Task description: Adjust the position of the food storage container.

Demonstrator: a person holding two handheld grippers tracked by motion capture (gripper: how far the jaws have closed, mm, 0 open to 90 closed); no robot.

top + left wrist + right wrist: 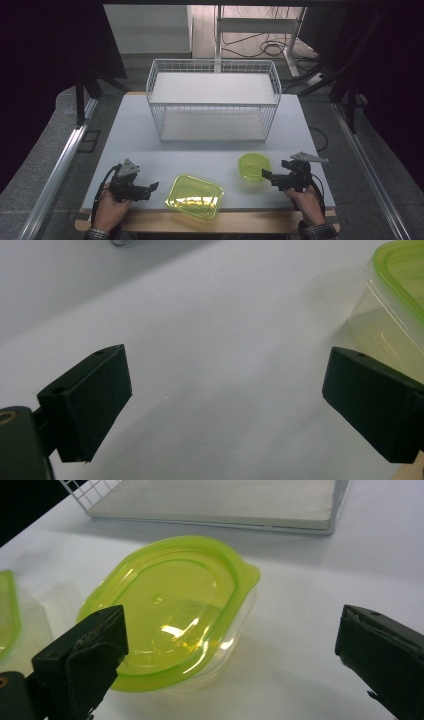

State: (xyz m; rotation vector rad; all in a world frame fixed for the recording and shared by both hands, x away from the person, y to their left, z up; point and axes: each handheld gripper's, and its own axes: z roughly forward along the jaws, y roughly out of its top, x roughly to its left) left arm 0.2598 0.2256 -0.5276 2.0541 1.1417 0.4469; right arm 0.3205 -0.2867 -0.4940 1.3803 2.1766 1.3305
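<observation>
Two clear plastic containers with yellow-green lids sit near the table's front edge. The rectangular container (194, 196) (395, 305) lies front centre, just right of my left gripper (150, 189) (227, 405), which is open over bare table. The smaller rounded container (254, 166) (170, 630) rests to its right. My right gripper (268, 175) (230, 665) points at it from the right, jaws wide open, nothing between them; the container lies just beyond the left jaw.
A white wire basket (214, 100) (220, 505) with a white board on top stands at the back centre of the white table (150, 135). A wooden strip (240, 220) runs along the front edge. Metal rails flank the table.
</observation>
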